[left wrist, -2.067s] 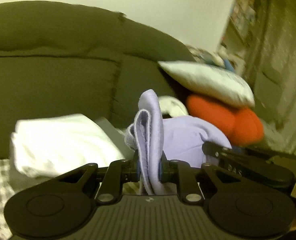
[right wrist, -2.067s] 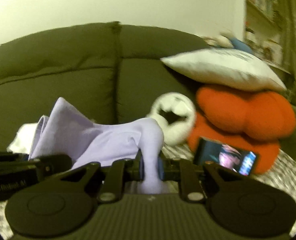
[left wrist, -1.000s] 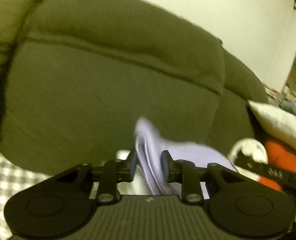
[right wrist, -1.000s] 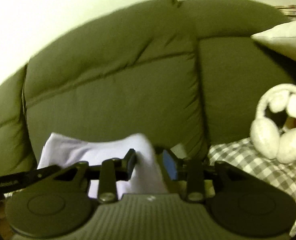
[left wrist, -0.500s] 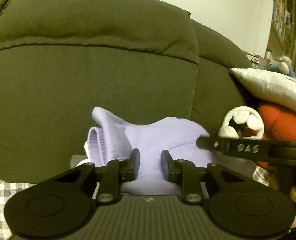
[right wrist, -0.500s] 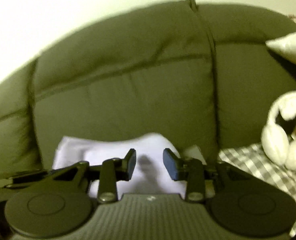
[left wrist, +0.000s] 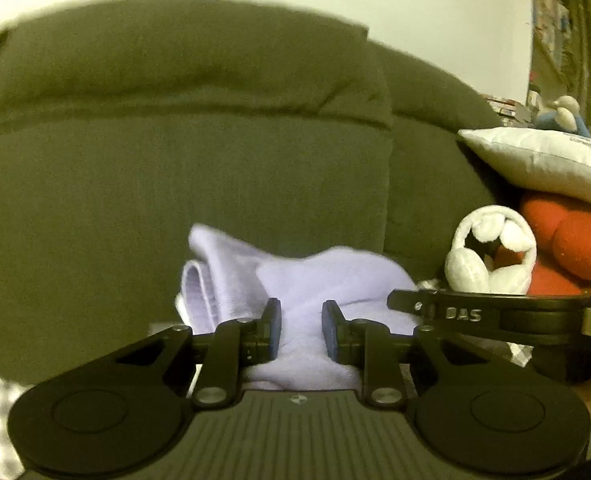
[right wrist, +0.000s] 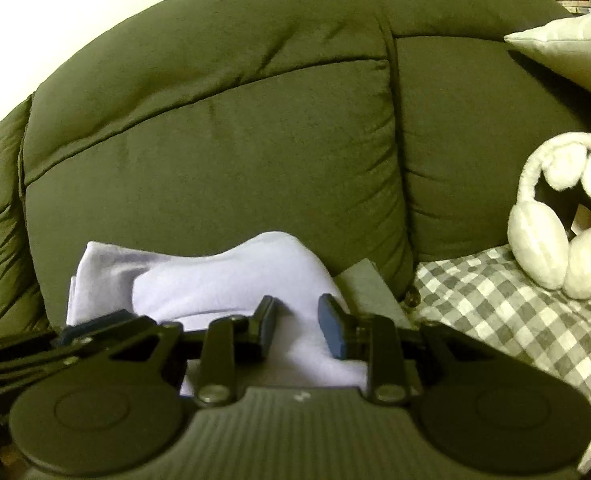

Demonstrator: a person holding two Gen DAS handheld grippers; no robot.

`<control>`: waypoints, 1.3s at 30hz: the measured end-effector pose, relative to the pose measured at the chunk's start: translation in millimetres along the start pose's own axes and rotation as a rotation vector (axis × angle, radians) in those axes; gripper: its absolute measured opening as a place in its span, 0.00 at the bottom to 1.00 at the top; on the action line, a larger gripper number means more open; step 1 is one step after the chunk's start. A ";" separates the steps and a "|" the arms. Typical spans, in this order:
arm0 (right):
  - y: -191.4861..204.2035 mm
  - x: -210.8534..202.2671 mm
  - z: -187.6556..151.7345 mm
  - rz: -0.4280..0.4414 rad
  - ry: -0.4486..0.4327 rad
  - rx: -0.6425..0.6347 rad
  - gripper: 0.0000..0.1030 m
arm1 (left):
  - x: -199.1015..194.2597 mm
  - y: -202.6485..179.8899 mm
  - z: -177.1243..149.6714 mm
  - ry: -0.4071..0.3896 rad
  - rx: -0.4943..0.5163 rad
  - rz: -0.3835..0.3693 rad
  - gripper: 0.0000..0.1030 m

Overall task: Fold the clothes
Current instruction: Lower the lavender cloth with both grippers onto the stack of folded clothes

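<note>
Two tools, one in each of my hands, point at the lavender garment [left wrist: 319, 280] that lies folded in a soft heap on the sofa seat, right against the olive back cushion [left wrist: 175, 184]. My left tool [left wrist: 301, 330] has its fingers apart, with the cloth showing in the gap between the blue pads and neither pad pressing it. My right tool [right wrist: 297, 330] is likewise spread, the garment [right wrist: 223, 280] lying between and beyond its fingertips, unclamped. In the left view the right tool's black arm crosses in from the right edge, just beside the heap. A grey slab [right wrist: 369, 292] sticks out from under the garment toward the checked cover [right wrist: 515, 312] on the seat. Farther right along the seat rest white fluffy earmuffs [right wrist: 555, 220], an orange plush [left wrist: 567, 240] and a white pillow [left wrist: 543, 160] on top of it.
</note>
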State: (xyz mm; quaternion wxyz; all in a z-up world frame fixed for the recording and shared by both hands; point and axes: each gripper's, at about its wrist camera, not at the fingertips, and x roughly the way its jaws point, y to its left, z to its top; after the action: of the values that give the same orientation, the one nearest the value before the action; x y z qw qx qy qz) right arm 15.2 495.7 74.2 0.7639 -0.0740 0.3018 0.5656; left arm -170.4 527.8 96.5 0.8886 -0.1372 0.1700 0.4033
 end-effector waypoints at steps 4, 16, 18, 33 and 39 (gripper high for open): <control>-2.0 -3.7 1.8 0.030 -0.017 0.016 0.28 | -13.6 -0.5 -2.7 -0.028 0.010 0.031 0.24; -3.7 -16.5 -9.2 0.046 -0.067 0.012 0.34 | -1.0 -0.2 -16.9 -0.012 0.053 0.044 0.24; -6.5 -13.8 -11.0 0.044 -0.070 0.029 0.34 | -0.2 -0.1 -18.4 -0.008 0.057 0.048 0.24; -8.9 -32.3 -25.8 0.058 -0.131 0.027 0.43 | -16.5 11.6 -7.7 -0.008 0.007 0.034 0.24; -10.8 -49.7 -38.7 0.086 -0.155 0.035 0.47 | -13.3 13.6 -12.1 0.005 -0.006 0.034 0.25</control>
State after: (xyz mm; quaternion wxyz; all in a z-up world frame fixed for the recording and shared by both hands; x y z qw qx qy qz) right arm 1.6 433.6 67.6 0.7611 -0.0033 0.2544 0.5967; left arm -191.4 523.0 89.5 0.8809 -0.1379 0.1732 0.4183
